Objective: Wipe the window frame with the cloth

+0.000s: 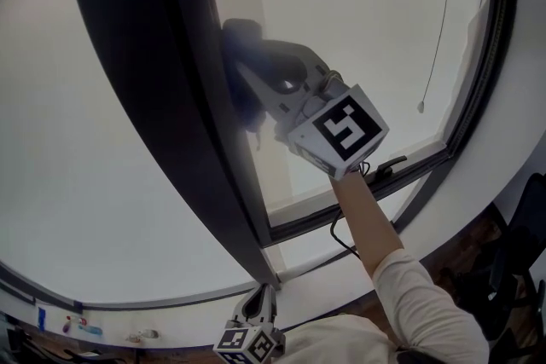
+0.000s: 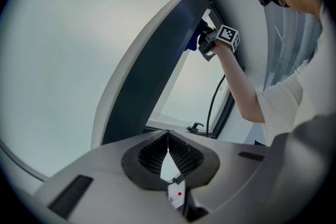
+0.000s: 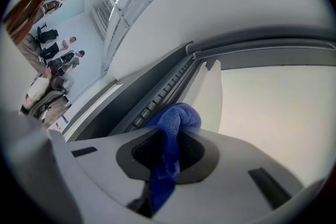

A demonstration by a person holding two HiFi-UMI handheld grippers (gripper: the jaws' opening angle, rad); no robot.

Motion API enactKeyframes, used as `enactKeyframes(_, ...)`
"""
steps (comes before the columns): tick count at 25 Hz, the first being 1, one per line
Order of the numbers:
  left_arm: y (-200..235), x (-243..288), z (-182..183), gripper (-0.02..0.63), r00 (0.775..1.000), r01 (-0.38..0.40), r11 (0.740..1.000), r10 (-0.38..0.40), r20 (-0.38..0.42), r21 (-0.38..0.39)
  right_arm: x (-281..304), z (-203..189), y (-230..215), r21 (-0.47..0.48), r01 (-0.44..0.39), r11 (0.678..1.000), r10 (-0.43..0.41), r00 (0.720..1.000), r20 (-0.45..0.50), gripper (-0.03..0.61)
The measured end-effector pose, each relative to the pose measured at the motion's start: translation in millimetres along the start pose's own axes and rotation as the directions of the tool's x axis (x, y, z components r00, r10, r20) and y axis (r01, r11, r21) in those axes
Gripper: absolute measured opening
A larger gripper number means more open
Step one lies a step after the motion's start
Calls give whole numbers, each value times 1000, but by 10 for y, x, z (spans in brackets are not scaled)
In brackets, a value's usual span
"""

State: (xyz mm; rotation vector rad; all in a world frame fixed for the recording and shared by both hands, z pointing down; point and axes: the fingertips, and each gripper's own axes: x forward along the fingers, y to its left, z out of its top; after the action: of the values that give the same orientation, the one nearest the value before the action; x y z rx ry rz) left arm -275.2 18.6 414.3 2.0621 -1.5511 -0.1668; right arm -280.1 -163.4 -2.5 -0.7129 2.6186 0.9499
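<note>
Cloth (image 3: 177, 117), blue, sits pinched between the jaws of the right hand-held gripper (image 3: 169, 144), its bunched end pressed against the dark window frame (image 1: 141, 55) beside the pane. The right arm (image 1: 367, 217) reaches up and forward, forearm bare. The left hand-held gripper (image 2: 168, 150) hangs low, jaw tips together with nothing between them.

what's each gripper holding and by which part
The right gripper is shut on the cloth, pinching its middle; a bunched end sticks out toward the window frame. The left gripper is shut and empty.
</note>
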Motion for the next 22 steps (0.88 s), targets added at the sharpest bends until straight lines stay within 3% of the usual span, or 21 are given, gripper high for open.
enactKeyframes(6,-41,-18,-67,11,1000,12,1000,-12,-14,1,-112,-111,161,-6,-3,1000,2,1000,-31,44)
enactKeyframes(13,-82,-4,-176,11,999,33,999,-33,-42,5,-272,-415,356,57,-32,998,36,997,-63,44)
enactKeyframes(22,-131,-59,-248,11,997,47,999,-47,-57,9,-422,-686,517,101,-8,995,19,995,-101,44)
